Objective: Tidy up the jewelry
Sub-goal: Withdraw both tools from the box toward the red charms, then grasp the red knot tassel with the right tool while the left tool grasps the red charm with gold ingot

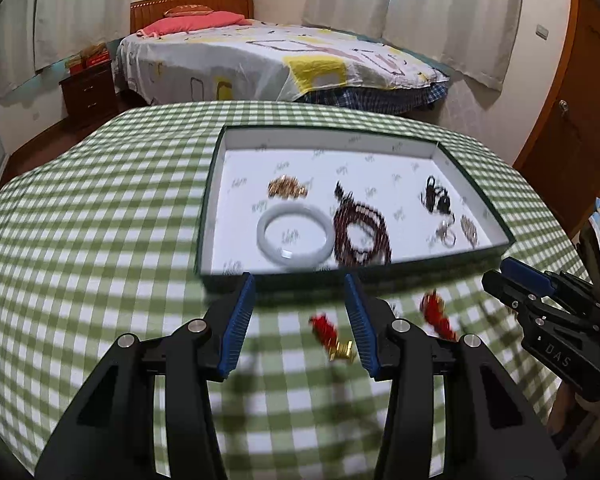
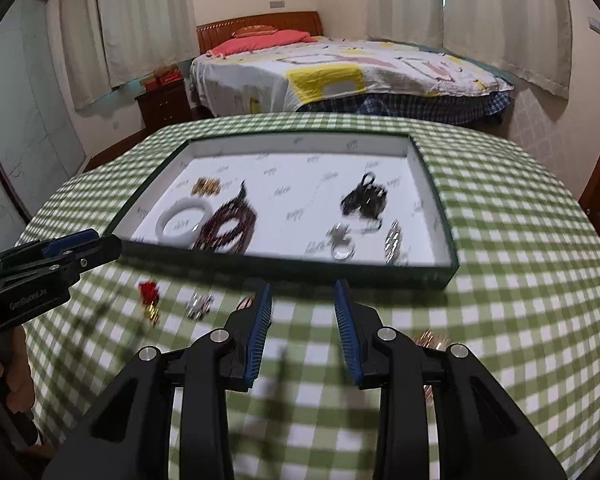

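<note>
A dark green box lid with a white lining [image 1: 216,184] [image 2: 440,200] sits on the checked table. In it lie a white bangle [image 1: 295,236] [image 2: 184,220], a dark red bead string [image 1: 362,236] [image 2: 228,228], a gold piece [image 1: 287,187], a black piece [image 1: 436,196] [image 2: 364,198] and silver pieces [image 2: 342,246]. On the cloth in front lie a red and gold earring [image 1: 332,338] [image 2: 150,300], a second red piece [image 1: 438,314], a silver piece [image 2: 198,306] and a rose-gold piece [image 2: 432,338]. My left gripper [image 1: 300,320] is open above the earring. My right gripper [image 2: 302,328] is open and empty.
The table has a green and white checked cloth [image 1: 100,220]. A bed [image 1: 268,60] stands behind it, with a dark nightstand [image 1: 88,92] to its left and a wooden door [image 1: 572,120] to the right. Each gripper shows at the edge of the other's view.
</note>
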### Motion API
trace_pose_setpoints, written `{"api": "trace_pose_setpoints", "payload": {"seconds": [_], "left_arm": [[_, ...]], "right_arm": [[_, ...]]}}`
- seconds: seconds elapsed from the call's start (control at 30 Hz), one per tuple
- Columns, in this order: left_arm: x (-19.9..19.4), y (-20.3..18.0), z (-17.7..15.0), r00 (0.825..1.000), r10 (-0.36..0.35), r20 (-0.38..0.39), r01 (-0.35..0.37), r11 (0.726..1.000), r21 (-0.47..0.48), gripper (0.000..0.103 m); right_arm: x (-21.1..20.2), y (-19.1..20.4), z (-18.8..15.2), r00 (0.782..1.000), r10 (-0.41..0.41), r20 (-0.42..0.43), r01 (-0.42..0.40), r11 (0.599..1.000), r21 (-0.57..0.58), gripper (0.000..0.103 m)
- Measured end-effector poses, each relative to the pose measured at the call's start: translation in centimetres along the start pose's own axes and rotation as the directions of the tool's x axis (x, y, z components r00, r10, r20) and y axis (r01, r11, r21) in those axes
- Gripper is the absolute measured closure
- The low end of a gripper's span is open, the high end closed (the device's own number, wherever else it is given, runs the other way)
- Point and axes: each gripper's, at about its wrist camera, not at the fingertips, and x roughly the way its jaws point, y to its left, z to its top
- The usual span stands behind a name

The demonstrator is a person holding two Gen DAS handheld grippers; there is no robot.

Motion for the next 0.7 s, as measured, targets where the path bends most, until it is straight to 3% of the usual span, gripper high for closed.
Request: {"api": "trace_pose_setpoints", "payload": {"seconds": [0.37, 0.7], "left_arm": [[-0.7, 1.7, -2.9, 0.998, 0.044, -0.034, -0.044, 0.999, -0.020, 0.058], [0.3, 2.4, -3.6, 0.996, 0.053, -0.071, -0.055, 0.998, -0.034, 0.058]], "right_arm": [[2.0, 3.2, -1.6, 0.996, 0.053, -0.067, -0.057, 0.997, -0.060, 0.072], [3.6, 4.0, -2.3, 0.994, 0.040, -0.101, -0.050, 0.994, -0.094, 0.082]]}}
